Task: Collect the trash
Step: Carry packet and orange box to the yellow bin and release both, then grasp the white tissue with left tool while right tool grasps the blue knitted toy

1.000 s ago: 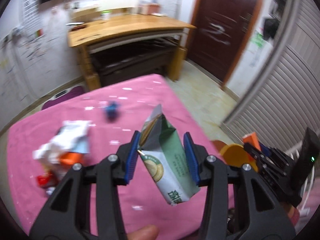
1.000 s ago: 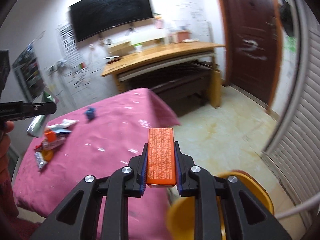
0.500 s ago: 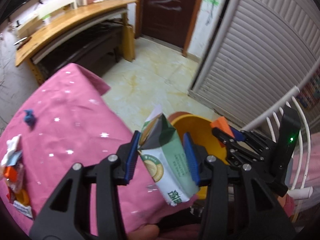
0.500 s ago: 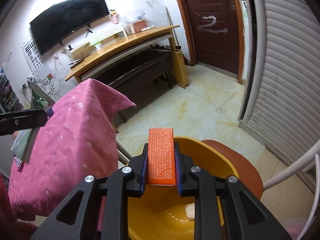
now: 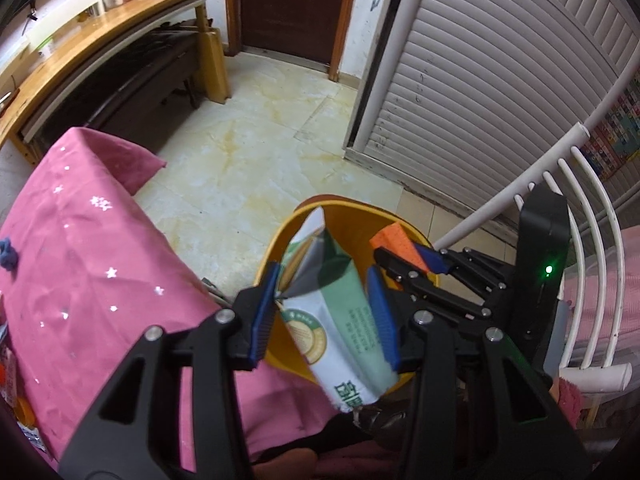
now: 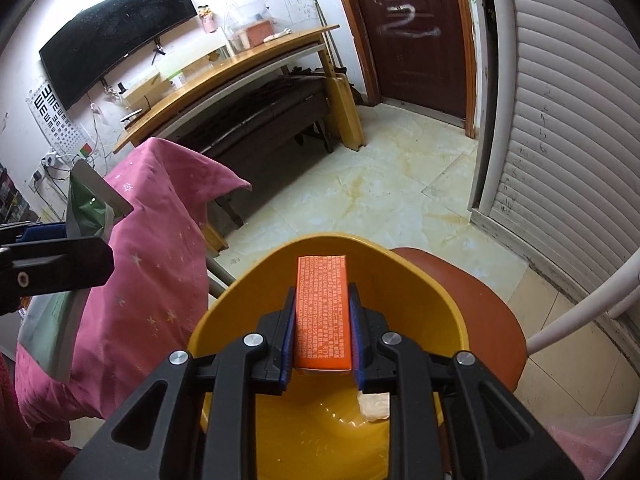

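Observation:
My left gripper (image 5: pixel 323 316) is shut on a green and white snack bag (image 5: pixel 336 320) and holds it over the near rim of the yellow bin (image 5: pixel 276 248). My right gripper (image 6: pixel 322 332) is shut on an orange box (image 6: pixel 323 312) and holds it above the inside of the yellow bin (image 6: pixel 420 280). A pale scrap (image 6: pixel 374 406) lies at the bin's bottom. The right gripper with the orange box (image 5: pixel 394 246) also shows in the left wrist view, over the bin. The left gripper and its bag (image 6: pixel 86 204) show at the left edge of the right wrist view.
The pink-clothed table (image 5: pixel 80 264) is to the left, with a blue scrap (image 5: pixel 9 254) and wrappers at its left edge. The bin sits on an orange chair seat (image 6: pixel 492 320). A white chair back (image 5: pixel 576 216), a shuttered cabinet (image 5: pixel 480 60) and a wooden desk (image 6: pixel 240 68) stand around.
Both grippers have swung right from the table to above the yellow bin, each still holding its item. The trash pile on the table has slid out of view.

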{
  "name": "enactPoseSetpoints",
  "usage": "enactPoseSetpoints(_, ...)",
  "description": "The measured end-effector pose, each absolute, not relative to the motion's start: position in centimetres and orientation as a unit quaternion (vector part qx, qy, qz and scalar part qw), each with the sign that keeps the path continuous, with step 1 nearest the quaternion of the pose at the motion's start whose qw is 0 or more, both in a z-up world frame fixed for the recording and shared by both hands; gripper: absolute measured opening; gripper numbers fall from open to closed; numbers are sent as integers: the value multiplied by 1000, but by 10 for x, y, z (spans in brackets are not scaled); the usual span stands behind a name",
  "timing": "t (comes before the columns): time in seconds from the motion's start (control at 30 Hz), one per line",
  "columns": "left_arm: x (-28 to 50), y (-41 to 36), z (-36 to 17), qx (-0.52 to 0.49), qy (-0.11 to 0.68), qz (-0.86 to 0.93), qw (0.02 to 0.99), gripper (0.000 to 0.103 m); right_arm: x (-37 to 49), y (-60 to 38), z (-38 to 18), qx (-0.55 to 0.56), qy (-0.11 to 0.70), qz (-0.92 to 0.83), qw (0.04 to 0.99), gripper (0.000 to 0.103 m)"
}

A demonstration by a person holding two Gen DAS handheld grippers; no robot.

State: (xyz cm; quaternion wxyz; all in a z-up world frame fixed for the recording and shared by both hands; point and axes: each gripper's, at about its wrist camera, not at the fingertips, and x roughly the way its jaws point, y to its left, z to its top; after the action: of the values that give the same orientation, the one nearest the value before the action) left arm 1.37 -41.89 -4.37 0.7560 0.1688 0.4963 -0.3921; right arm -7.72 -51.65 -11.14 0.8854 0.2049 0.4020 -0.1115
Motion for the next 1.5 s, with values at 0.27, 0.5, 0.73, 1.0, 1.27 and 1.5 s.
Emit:
enactPoseSetpoints(0.27,15,-422,-43,160,499,-398,753,65,-82,-521,-114,212,402,-124,882,27)
enactPoseSetpoints(0.5,21,-413,-37,148,497,-392,760,66,-82,-518,-110,211,396,-123,885,55)
enactPoseSetpoints(0.73,28,-385,-18,126,476,-381,782,66,-71,-512,-95,208,386,-111,892,59)
enactPoseSetpoints(1.0,40,-321,16,80,444,-353,819,66,-32,-471,-57,168,369,-75,911,60)
enactPoseSetpoints(1.27,48,-270,31,53,429,-326,841,68,5,-412,-28,124,355,-28,926,64)
enactPoseSetpoints(1.5,60,-209,35,39,411,-270,870,70,37,-367,-15,94,359,8,928,65)
